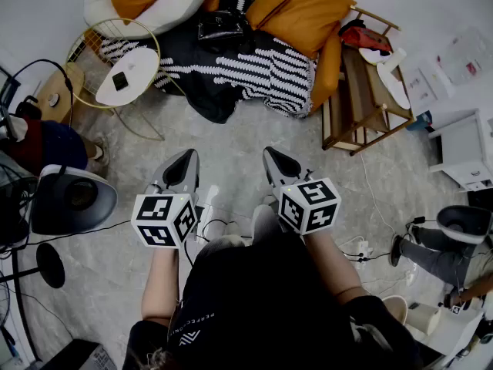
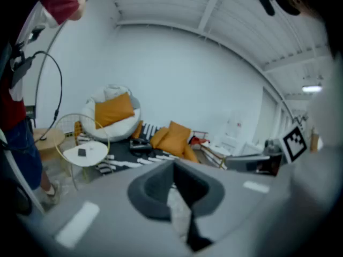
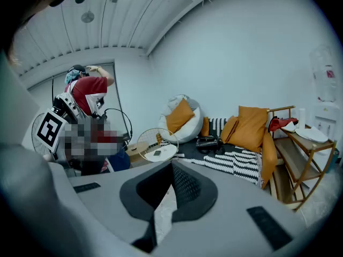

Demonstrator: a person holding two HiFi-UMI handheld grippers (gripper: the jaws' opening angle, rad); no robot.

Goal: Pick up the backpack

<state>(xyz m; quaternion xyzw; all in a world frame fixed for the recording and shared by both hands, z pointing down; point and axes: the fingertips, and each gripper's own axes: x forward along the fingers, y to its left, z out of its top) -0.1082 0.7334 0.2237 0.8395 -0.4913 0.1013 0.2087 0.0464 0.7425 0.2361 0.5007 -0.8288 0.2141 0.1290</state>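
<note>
Holding both grippers out low over the floor [image 1: 231,141], side by side, pointed forward and tipped a bit down. The left gripper [image 1: 187,157] has its jaws pressed together with nothing in them. Same story for the right gripper [image 1: 271,156]: jaws closed and empty. There's a strip of bare floor between the two.

The backpack [image 1: 222,28] is black and sits well ahead of both sets of jaws, on a black-and-white striped blanket [image 1: 269,68]. From the head view it's roughly in line with the gap between the grippers, far past the tips. In the left gripper view the backpack [image 2: 140,144] shows above and left of the jaws. In the right gripper view the backpack [image 3: 208,143] is above and right of them. Neither gripper touches it.

Other stuff around:
- orange cushions [image 1: 308,10] just right of the backpack, far ahead of the right jaws
- a white beanbag [image 1: 173,10] ahead and left of the left jaws
- a round white counter [image 1: 135,66] in a gold wire frame, ahead-left of the left jaws, with a small dark thing [image 1: 120,80] on it (can't tell what)
- a wooden rack [image 1: 362,91] ahead and right of the right jaws
- a person in a red top [image 3: 88,92] off to the left of the right jaws
</note>
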